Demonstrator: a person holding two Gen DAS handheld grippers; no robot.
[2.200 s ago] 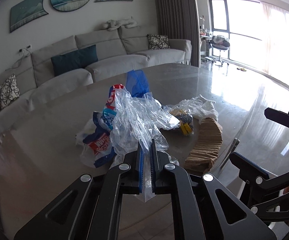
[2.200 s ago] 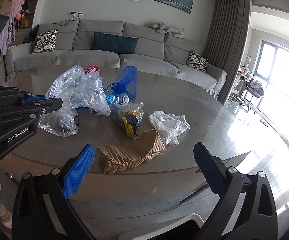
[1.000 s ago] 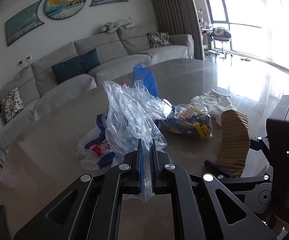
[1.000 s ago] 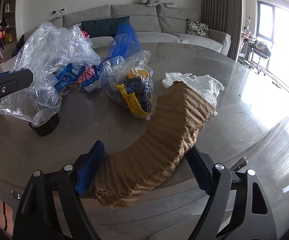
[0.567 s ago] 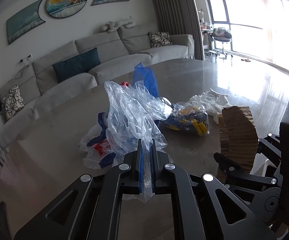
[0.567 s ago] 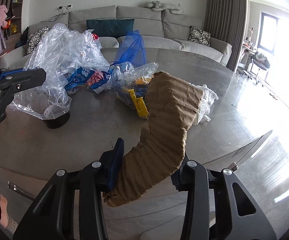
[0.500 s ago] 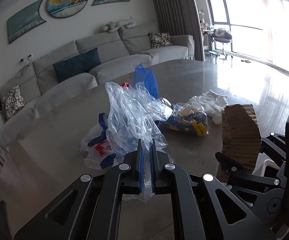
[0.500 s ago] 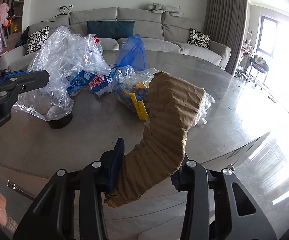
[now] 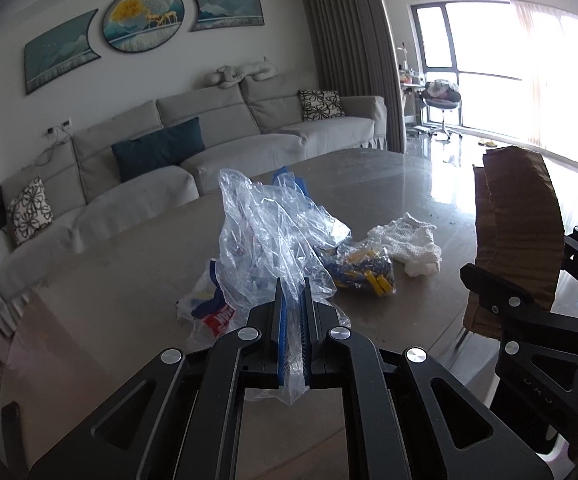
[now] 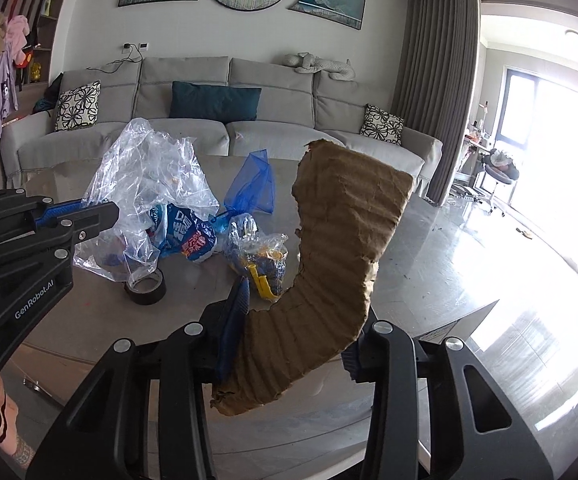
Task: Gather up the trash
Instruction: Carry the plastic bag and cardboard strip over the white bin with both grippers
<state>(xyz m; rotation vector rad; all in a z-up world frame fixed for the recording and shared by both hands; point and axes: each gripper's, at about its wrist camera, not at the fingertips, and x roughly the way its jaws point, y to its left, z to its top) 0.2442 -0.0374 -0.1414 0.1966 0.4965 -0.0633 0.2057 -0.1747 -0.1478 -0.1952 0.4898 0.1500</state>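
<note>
My left gripper (image 9: 291,300) is shut on the edge of a clear plastic bag (image 9: 265,232), holding it up over the table; it also shows in the right wrist view (image 10: 145,184). My right gripper (image 10: 297,320) is shut on a curved piece of brown corrugated cardboard (image 10: 329,260), lifted clear of the table and standing upright; the cardboard shows at the right of the left wrist view (image 9: 517,232). On the table lie a small bag of yellow and blue bits (image 9: 361,272), a white crumpled mesh (image 9: 409,240), a red-blue printed wrapper (image 10: 187,236) and a blue mesh bag (image 10: 253,188).
A black tape roll (image 10: 145,286) sits on the round grey table (image 9: 129,280) under the clear bag. A grey sofa (image 9: 169,152) runs behind the table. The table's front edge (image 10: 329,412) is close below my right gripper.
My right gripper closed on the cardboard and lifted it off the table, now higher than half a second ago. My left gripper keeps holding the clear bag, raised slightly.
</note>
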